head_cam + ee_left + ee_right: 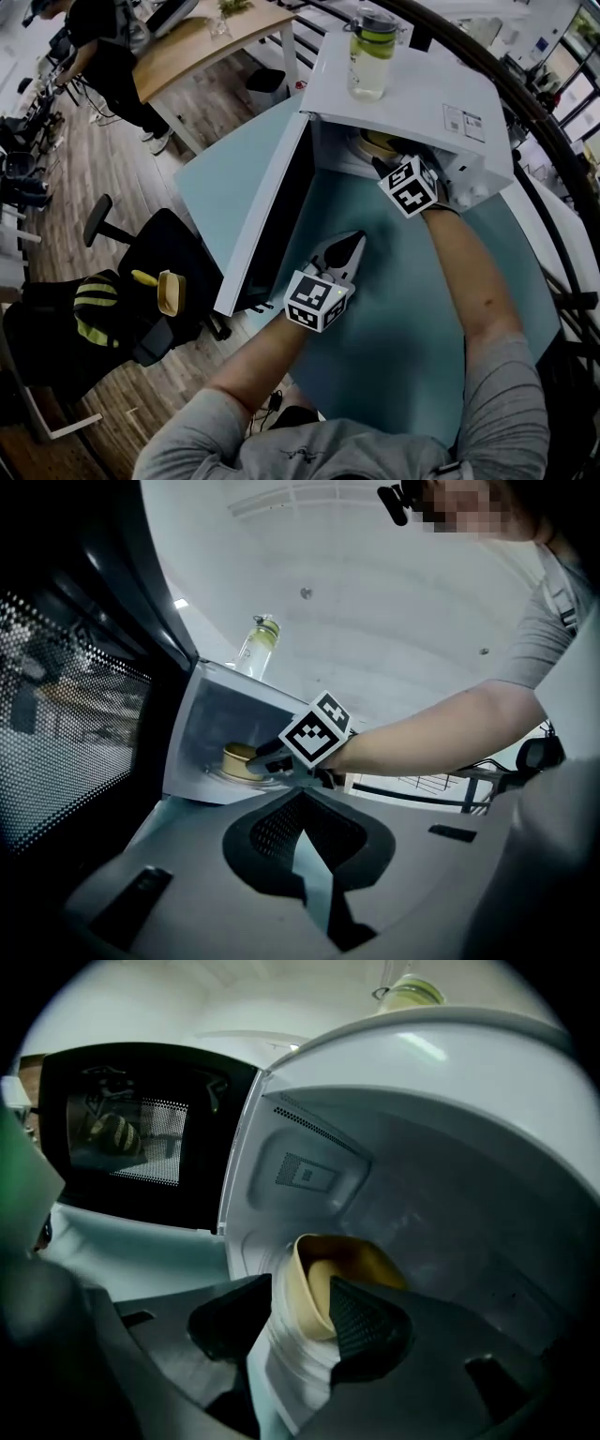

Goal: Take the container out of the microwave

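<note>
Left gripper (353, 244): jaws together, nothing between them. It is held over the pale teal table (394, 319), just right of the open white microwave door with the dark window (272, 202), and does not appear to touch that door. Hazard: the door is unrestrained. A jolt to the appliance could swing it back across the opening and block the withdrawal path.

Clear plastic bottle with a green lid (371, 56): stands on top of the white box-shaped microwave (412, 103), toward its far edge. Hazard: a knock against the housing could topple it.

Round container, white outside and pale yellow inside (352, 1258): sits on the floor of the cavity (450, 1194), near the front opening.

Right gripper (298, 1312): reaches into the cavity. Its jaws stand apart, astride the near wall of the container, with one pad inside the rim and the other outside. A firm clamp on that wall is not evident.

Hazards at the right gripper:
- Pulling back before both pads press on the wall would let the container slip free and stay behind, or drop at the cavity edge.
- A pinch on one side of a thin wall carries the load off-centre. The container may tilt about the pads, or the wall may buckle.
- Lifting too early inside the cavity could drive the rim or the gripper against the cavity roof.
</note>
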A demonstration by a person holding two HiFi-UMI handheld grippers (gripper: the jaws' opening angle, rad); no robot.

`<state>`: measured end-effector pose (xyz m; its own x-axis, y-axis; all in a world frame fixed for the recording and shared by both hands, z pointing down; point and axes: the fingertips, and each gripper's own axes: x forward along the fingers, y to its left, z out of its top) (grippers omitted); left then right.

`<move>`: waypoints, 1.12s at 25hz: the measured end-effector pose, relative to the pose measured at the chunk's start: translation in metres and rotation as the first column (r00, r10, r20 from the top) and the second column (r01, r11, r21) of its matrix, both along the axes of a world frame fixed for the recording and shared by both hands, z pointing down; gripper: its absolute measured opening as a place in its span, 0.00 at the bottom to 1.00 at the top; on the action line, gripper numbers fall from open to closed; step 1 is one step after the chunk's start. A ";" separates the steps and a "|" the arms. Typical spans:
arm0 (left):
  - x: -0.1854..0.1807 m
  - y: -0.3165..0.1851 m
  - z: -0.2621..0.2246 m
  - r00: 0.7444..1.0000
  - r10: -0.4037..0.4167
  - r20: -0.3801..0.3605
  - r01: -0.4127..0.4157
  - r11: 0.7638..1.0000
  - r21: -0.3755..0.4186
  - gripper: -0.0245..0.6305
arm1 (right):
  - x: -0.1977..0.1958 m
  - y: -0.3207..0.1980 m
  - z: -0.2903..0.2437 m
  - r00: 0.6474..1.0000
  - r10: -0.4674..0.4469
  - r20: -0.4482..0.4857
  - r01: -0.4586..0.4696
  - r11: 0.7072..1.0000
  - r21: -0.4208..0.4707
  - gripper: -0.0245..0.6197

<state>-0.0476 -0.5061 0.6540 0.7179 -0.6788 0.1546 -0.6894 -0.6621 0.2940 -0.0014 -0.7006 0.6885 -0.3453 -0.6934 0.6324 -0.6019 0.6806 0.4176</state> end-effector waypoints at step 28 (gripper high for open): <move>-0.005 -0.003 -0.007 1.000 -0.019 -0.003 0.019 1.000 0.010 0.05 | -0.002 0.009 0.015 0.968 -0.143 -0.207 0.124 0.987 -0.102 0.08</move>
<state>-0.0524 -0.5096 0.6470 0.7051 -0.6939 0.1459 -0.7012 -0.6516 0.2894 -0.0034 -0.6919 0.7034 -0.2821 -0.5891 0.7572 -0.4066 0.7883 0.4618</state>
